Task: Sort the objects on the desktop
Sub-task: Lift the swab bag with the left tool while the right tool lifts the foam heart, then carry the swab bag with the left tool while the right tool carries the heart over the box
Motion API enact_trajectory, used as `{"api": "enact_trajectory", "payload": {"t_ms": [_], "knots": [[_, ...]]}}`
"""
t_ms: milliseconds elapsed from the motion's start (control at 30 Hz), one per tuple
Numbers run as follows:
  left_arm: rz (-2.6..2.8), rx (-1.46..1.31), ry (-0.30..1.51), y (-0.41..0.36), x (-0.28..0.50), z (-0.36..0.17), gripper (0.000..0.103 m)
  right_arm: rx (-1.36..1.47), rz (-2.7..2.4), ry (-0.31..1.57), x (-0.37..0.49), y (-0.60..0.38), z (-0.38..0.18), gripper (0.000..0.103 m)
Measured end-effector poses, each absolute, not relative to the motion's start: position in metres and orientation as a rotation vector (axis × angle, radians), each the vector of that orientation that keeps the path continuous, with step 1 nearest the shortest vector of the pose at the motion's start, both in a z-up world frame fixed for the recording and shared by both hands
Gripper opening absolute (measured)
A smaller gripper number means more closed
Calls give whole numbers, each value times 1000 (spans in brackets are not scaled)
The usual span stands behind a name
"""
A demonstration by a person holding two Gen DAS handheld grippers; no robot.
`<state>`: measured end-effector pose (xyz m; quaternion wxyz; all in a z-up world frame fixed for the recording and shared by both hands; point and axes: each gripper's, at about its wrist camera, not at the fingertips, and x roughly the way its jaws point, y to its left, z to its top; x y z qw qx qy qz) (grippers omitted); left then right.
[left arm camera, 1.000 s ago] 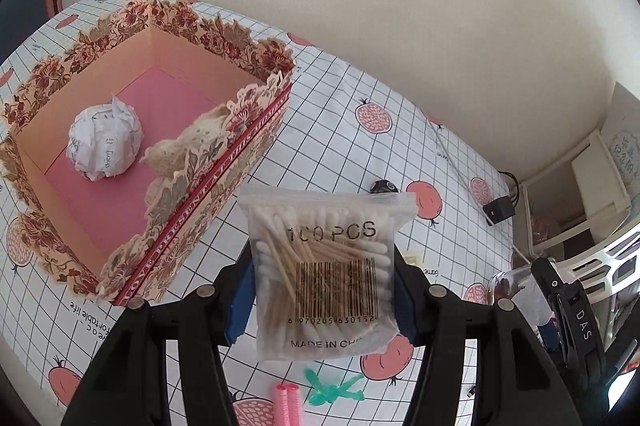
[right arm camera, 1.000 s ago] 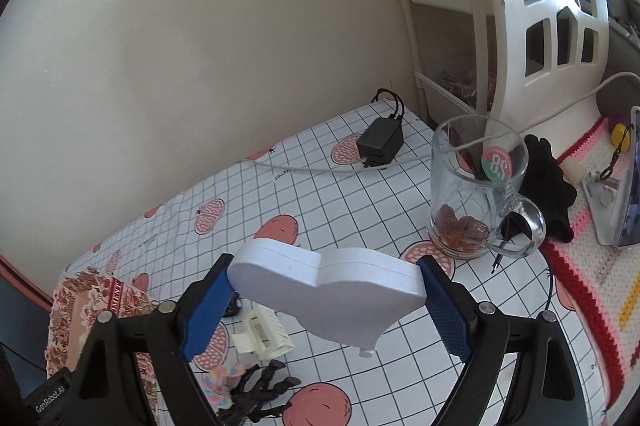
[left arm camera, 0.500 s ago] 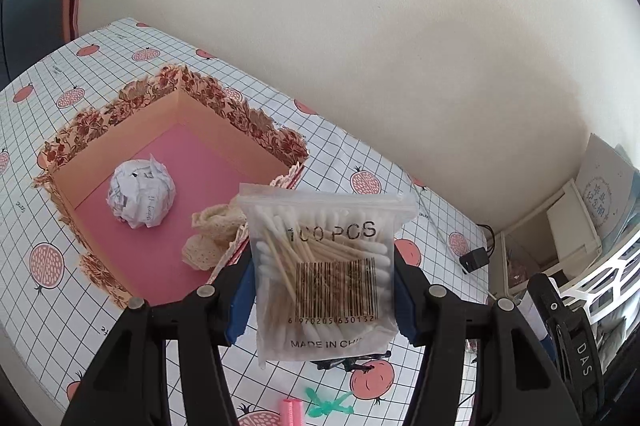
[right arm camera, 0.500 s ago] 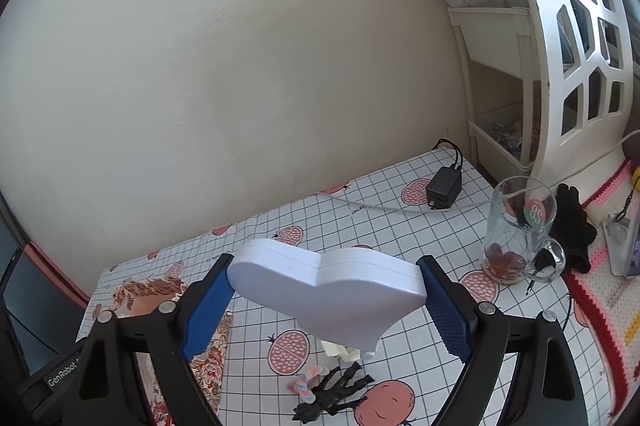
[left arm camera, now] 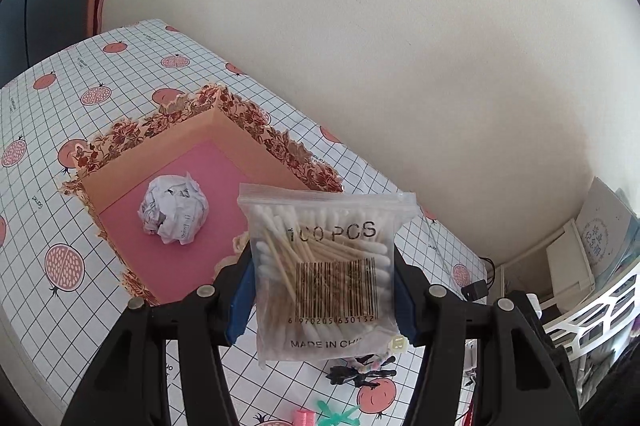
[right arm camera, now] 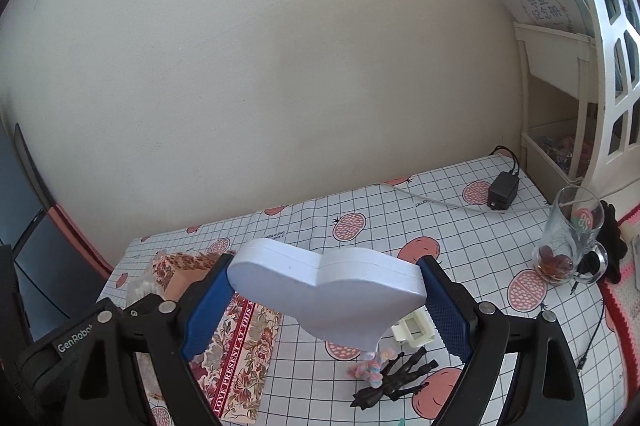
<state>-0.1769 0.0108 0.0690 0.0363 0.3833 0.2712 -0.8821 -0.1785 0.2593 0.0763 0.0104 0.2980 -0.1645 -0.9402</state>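
Above the gridded table (left arm camera: 120,74), a cotton-swab bag (left arm camera: 326,278) is clamped by the left tool (left arm camera: 322,296) at 4 o'clock of the floral box (left arm camera: 256,142), presumably for deposit, while a white heart box (right arm camera: 326,290) is gripped by the right tool (right arm camera: 324,310).

We've got the left gripper (left arm camera: 323,300) clamped on a clear zip bag of wooden cotton swabs (left arm camera: 326,274), blue pads (left arm camera: 240,302) pressing both sides, bag upright and off the table. Behind it to the left: floral-edged open cardboard box with a pink floor (left arm camera: 188,258), crumpled white paper ball (left arm camera: 173,210) inside. Grid-and-fruit-print tablecloth (left arm camera: 60,106) underneath. Black hair clip (left arm camera: 360,374) and green plastic bit (left arm camera: 338,413) lie below the bag.
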Motion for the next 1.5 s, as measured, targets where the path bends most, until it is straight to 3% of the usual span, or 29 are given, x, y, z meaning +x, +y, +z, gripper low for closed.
{"api": "enact_trajectory", "payload": {"t_ms": [1500], "knots": [[-2515,1058,983,-96,-161,63,60,989,-2730,-310,-181,139,58,91]]}}
